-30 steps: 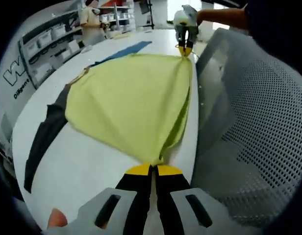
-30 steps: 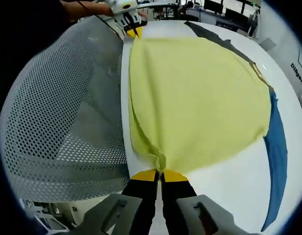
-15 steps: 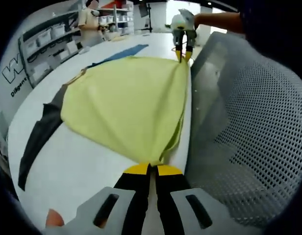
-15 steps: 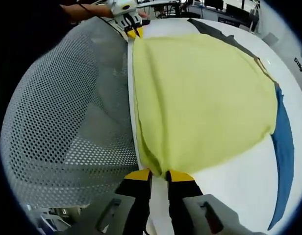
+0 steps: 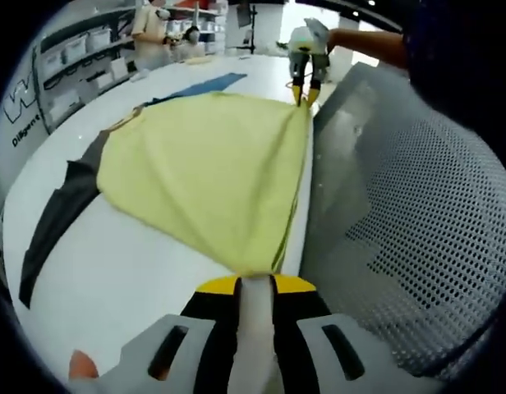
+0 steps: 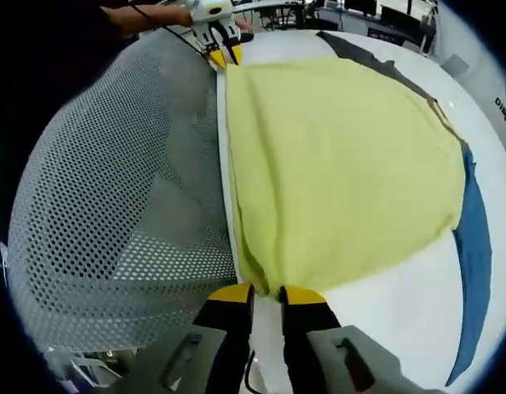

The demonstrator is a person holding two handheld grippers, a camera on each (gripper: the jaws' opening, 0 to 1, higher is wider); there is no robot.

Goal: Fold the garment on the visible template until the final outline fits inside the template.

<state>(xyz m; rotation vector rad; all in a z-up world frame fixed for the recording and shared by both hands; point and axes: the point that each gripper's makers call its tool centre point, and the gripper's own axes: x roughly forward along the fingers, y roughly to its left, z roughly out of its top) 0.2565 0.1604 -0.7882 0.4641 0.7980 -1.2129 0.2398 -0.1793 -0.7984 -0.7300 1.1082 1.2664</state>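
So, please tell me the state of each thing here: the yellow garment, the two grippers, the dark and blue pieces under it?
Yellow garment: lying flat on the white table, released.
Left gripper: open, at the garment's corner.
Right gripper: open, at the other near corner.
Dark piece: flat, partly covered.
Blue piece: flat, partly covered.

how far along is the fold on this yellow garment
The yellow garment lies spread flat on the white table, doubled along its near edge, so one fold looks done. Both the left claw and the right claw stand open at its corners, neither gripping. Dark and blue template parts show beyond it; whether the outline fits is unclear.
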